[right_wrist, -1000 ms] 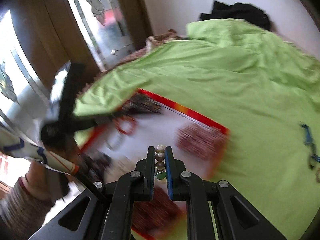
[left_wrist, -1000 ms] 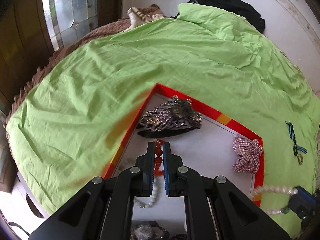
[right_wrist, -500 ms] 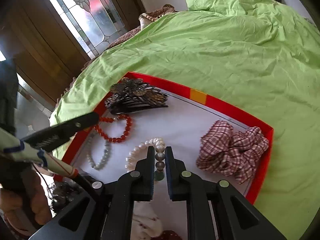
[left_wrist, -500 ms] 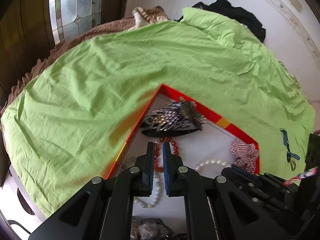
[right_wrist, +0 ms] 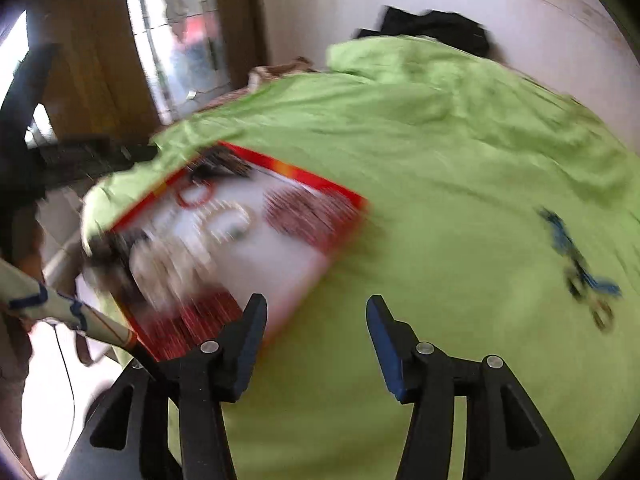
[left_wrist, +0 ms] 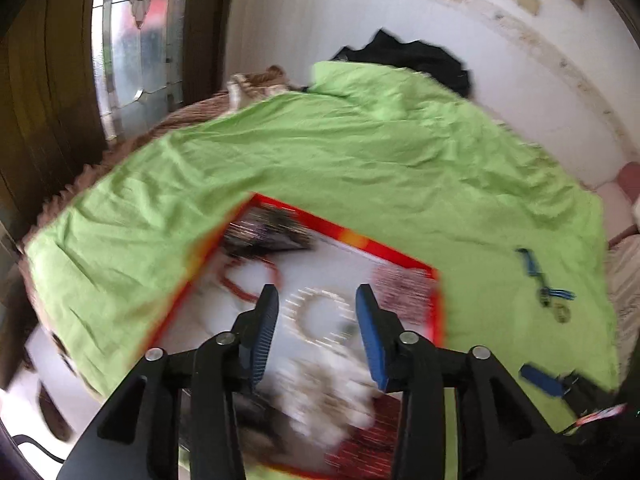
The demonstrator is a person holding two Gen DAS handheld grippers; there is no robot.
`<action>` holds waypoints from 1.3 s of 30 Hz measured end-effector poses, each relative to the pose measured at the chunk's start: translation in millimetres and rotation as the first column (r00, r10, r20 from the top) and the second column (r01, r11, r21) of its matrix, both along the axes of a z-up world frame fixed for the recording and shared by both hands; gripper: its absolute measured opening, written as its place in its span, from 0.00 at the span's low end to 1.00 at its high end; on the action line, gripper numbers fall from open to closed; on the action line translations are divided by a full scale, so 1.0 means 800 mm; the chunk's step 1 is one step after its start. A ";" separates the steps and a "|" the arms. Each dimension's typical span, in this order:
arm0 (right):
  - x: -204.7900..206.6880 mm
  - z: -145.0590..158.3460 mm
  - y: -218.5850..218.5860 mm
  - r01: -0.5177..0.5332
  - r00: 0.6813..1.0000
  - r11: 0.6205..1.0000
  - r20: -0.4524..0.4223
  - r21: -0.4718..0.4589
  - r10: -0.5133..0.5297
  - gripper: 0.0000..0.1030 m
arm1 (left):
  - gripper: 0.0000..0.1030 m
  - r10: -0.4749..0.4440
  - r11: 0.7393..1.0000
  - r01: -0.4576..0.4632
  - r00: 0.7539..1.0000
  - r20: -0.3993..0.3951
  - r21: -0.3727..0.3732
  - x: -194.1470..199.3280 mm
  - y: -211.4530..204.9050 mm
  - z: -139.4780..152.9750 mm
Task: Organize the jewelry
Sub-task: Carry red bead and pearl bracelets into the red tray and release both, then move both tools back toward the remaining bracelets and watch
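A red-rimmed white tray [left_wrist: 384,248] lies on the green sheet [left_wrist: 360,168], blurred by motion. In it lie a pearl bracelet [left_wrist: 320,316], a red bead bracelet [left_wrist: 248,276], a dark hair clip [left_wrist: 272,232] and a checked scrunchie [left_wrist: 404,292]. My left gripper [left_wrist: 316,296] hovers above the tray, jaws opening, nothing between them. My right gripper [right_wrist: 316,304] is over the bare sheet [right_wrist: 440,160] right of the tray [right_wrist: 304,176], jaws opening and empty. The pearl bracelet [right_wrist: 228,220] and scrunchie [right_wrist: 308,212] rest in the tray.
A blue-ribboned trinket [right_wrist: 576,264] lies on the sheet to the right, also in the left wrist view [left_wrist: 536,276]. Dark clothes [left_wrist: 404,56] sit by the white wall. A glass door [left_wrist: 132,60] stands at the left. More blurred items crowd the tray's near end [left_wrist: 320,408].
The right gripper let the pearl bracelet go into the tray and pulled back to the right. The left gripper rose away from the red bead bracelet. Both jaws have opened.
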State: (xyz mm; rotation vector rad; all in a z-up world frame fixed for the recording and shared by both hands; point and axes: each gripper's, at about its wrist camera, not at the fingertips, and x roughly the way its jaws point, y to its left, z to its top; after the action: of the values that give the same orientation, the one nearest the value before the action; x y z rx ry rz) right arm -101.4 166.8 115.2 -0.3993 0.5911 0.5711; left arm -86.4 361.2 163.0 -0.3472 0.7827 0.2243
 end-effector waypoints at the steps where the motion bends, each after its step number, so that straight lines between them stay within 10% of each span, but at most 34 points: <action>1: -0.006 -0.004 -0.026 0.030 1.000 1.000 -0.006 0.008 -0.029 0.55 | 0.41 -0.015 1.000 0.015 1.000 0.008 -0.018 -0.005 -0.020 0.001; 10: -0.044 -0.035 -0.229 0.282 0.959 0.952 -0.073 0.118 -0.275 0.55 | 0.44 -0.218 0.974 0.217 0.976 -0.002 -0.064 -0.018 -0.229 -0.016; 17: -0.073 -0.025 -0.332 0.388 0.921 0.898 -0.069 0.208 -0.382 0.55 | 0.44 -0.345 0.934 0.348 0.938 -0.046 0.084 -0.030 -0.355 -0.019; 29: -0.073 -0.035 -0.429 0.469 0.883 0.836 -0.119 0.285 -0.455 0.55 | 0.49 -0.370 0.914 0.373 0.928 -0.053 0.156 -0.021 -0.441 -0.007; 39: -0.040 -0.047 -0.447 0.469 0.882 0.848 -0.175 0.247 -0.436 0.55 | 0.49 -0.281 0.948 0.287 0.958 -0.058 0.140 -0.012 -0.443 -0.031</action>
State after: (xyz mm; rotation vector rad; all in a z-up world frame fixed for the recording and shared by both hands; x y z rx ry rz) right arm -133.1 -191.2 77.6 0.0528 0.6751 0.2135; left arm -96.1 6.6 138.4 -0.0873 0.8379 0.0166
